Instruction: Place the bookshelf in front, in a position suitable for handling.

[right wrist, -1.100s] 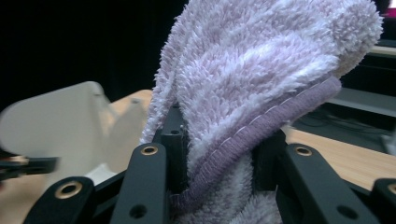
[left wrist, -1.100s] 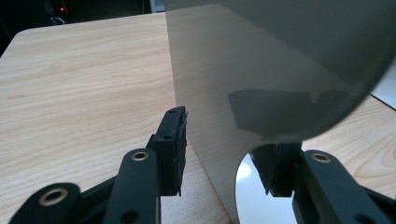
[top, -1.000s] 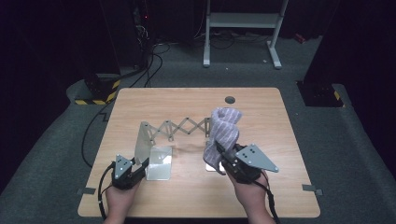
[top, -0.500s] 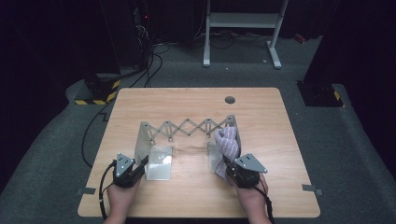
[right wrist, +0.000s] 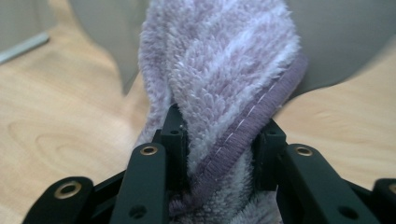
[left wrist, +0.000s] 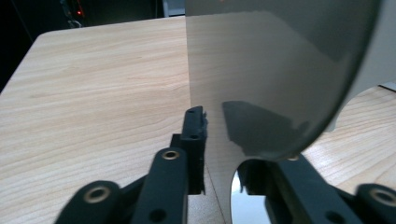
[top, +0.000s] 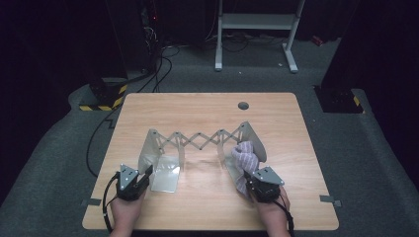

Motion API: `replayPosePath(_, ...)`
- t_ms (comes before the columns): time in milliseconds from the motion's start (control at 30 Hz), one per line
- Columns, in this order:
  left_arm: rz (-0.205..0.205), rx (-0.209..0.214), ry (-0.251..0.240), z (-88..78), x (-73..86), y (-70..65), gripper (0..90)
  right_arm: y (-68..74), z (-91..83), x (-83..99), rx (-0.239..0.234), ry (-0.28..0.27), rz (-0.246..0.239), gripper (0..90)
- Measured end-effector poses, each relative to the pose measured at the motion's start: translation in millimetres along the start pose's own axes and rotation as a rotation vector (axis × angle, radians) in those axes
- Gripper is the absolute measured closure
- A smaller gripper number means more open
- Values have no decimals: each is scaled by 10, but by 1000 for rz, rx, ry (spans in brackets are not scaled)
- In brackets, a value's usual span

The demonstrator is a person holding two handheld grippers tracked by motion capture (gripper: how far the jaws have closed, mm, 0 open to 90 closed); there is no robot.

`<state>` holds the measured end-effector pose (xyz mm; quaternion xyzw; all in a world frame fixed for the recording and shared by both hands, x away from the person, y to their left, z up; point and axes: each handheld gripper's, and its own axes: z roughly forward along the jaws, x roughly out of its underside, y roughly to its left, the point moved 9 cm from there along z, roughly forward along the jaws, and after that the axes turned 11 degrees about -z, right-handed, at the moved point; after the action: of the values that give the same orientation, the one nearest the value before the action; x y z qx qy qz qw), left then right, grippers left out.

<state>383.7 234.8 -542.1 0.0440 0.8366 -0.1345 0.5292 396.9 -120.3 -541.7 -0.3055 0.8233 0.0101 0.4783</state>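
Two hand-held grippers at near table (top: 207, 106) edge: left (top: 140, 180) clamps rack (top: 163, 165) panel; right (top: 247, 178) grips towel (top: 244, 155).

Black two-jaw grippers (top: 147, 174) (top: 245, 176), brass-ringed screw holes, grey triangular top plates, trailing black cables.

One light wooden table (top: 207, 118) bears one grey metal extending rack with a scissor lattice (top: 197, 138) between two end plates. One fluffy lilac striped cloth (top: 244, 159) lies at its right end. Two black two-jaw grippers work here, the left gripper (top: 146, 174) and the right gripper (top: 247, 178). One round dark hole (top: 242, 105) marks the tabletop.
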Motion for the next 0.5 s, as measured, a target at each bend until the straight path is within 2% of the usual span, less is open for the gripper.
replayPosePath(100, 7, 9, 15, -10, 27, 20, 667, 102, 147, 34, -18, 36, -6, 607)
replayPosePath(233, 6, 22, 19, -35, 43, 47, 635, 120, 192, 18, -26, 40, 18, 528)
replayPosePath(300, 6, 23, 21, -41, 47, 66, 624, 133, 123, -26, -31, 21, 21, 474)
replayPosePath(367, -4, 26, 24, -43, 50, 79, 616, 140, -7, -91, -20, -12, 3, 438)
replayPosePath(500, -1, 29, 27, -41, 54, 72, 605, 140, -250, -212, 13, -71, -25, 426)
